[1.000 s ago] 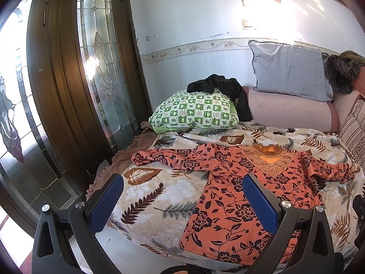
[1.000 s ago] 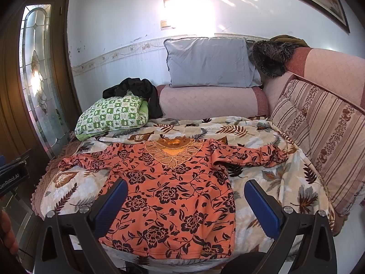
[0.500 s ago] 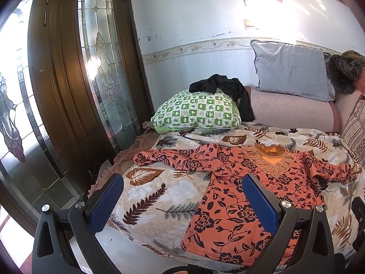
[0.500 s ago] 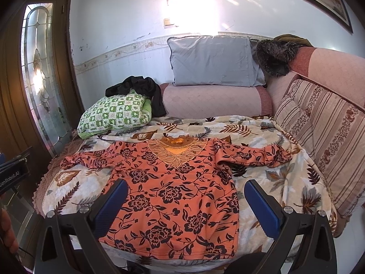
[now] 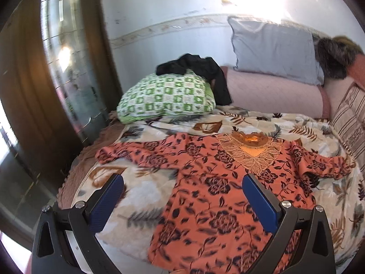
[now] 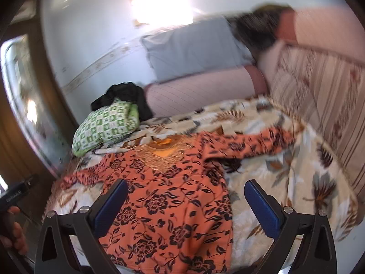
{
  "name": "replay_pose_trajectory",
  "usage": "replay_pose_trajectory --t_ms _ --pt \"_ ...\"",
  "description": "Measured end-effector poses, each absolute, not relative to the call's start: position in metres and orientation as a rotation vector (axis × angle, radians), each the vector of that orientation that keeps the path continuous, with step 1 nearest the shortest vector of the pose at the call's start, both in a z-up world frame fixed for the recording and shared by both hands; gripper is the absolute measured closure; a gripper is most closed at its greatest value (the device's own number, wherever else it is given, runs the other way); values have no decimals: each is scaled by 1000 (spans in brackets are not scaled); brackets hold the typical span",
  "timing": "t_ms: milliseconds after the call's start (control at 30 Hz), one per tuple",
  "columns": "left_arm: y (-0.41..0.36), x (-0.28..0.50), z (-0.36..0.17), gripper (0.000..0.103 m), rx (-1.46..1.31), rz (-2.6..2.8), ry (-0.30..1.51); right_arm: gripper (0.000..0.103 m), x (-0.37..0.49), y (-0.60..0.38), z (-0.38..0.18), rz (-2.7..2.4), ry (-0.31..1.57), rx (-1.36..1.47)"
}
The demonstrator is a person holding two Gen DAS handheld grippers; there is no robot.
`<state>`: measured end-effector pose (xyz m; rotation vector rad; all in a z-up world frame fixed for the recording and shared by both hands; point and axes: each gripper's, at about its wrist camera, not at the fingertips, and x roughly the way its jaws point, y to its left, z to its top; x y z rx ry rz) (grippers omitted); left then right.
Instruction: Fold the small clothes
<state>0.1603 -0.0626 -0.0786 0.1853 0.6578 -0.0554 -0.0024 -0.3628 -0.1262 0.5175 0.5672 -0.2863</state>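
An orange top with dark flowers and a lace neckline [image 5: 219,182] lies flat on the leaf-print bed cover [image 5: 146,189], sleeves spread to both sides. It also shows in the right wrist view [image 6: 173,196]. My left gripper [image 5: 182,180] is open and empty, held above the top's lower left part. My right gripper [image 6: 186,185] is open and empty, held above the top's lower right side. Neither gripper touches the cloth.
A green checked pillow [image 5: 166,98] with a black garment [image 5: 200,70] on it lies at the bed's far left. A grey pillow [image 5: 273,48] leans on the wall above a pink bolster [image 5: 273,93]. A striped cushion [image 6: 319,86] lines the right. A glass-paned wooden door [image 5: 63,68] stands left.
Both grippers have moved forward and down toward the orange top, which now looks larger. The right view has tilted and blurred. The top itself has not moved.
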Motion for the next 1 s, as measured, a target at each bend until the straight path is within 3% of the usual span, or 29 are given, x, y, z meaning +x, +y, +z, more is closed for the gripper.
replay_pose_trajectory --t_ms 100,200,367,533,633,700,733,767,867,1000 --pt "-108 208 -84 0 198 -121 681 0 12 -432 -163 -271 588 735" --pt "-139 227 -108 0 189 -136 592 0 35 -491 -201 -264 603 906" --pt "-179 239 -224 0 214 -237 806 1 80 -566 -268 -278 561 1201" --pt "-192 260 -236 0 274 -187 723 10 121 -618 -329 -318 510 1434" --pt "-186 278 -236 0 244 -193 737 21 138 -635 -351 -343 466 1496" --pt "-177 289 -244 0 228 -190 751 38 150 -642 -359 -384 482 1493" --pt "-173 294 -249 0 233 -176 761 59 152 -644 -361 -421 496 1492" --pt "-166 302 -256 0 241 -148 782 73 154 -643 -358 -461 497 1478" --pt "-136 324 -267 0 197 -52 847 81 171 -632 -313 -479 444 1283" --pt "-89 339 -262 0 129 116 811 82 227 -575 -237 -385 470 993"
